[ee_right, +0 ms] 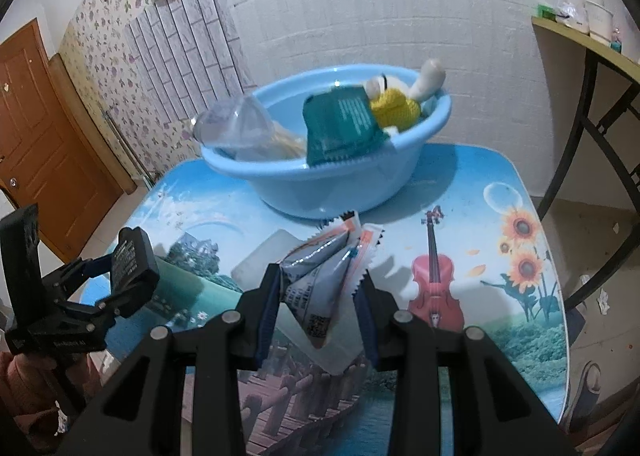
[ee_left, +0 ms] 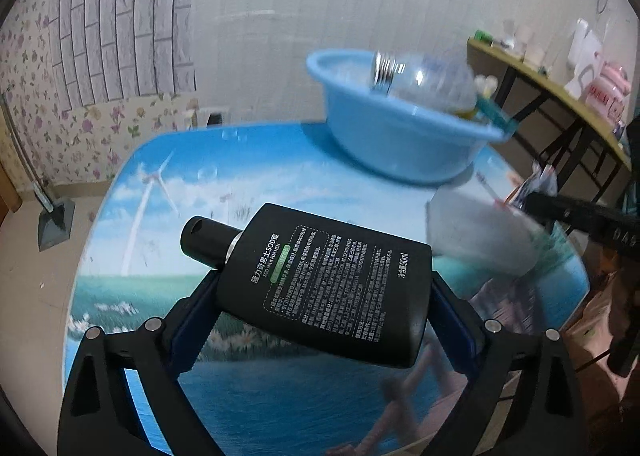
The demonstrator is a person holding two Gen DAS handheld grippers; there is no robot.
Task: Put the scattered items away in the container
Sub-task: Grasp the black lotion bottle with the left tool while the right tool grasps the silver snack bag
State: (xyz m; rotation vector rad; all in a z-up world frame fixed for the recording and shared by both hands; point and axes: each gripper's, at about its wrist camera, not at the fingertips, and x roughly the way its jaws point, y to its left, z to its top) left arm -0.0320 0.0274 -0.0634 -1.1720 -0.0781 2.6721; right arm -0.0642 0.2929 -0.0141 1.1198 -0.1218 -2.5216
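My left gripper [ee_left: 324,288] is shut on a flat black lotion bottle [ee_left: 320,280] with white print and holds it above the table; the bottle also shows in the right wrist view [ee_right: 130,264]. My right gripper [ee_right: 318,296] is shut on a grey and orange snack packet [ee_right: 320,276], held above the table. The blue basin [ee_right: 340,176] stands at the table's far side. It holds a clear plastic bottle [ee_right: 236,128], a teal packet [ee_right: 340,120] and a yellow and white plush toy [ee_right: 396,100]. The basin also shows in the left wrist view [ee_left: 400,144].
The table [ee_right: 500,256] has a printed picture top with a violin and sunflowers. A whitish flat block [ee_right: 268,260] lies under the right gripper. A wooden side table [ee_right: 592,44] with cups stands at the right. An orange door [ee_right: 40,136] is at the left.
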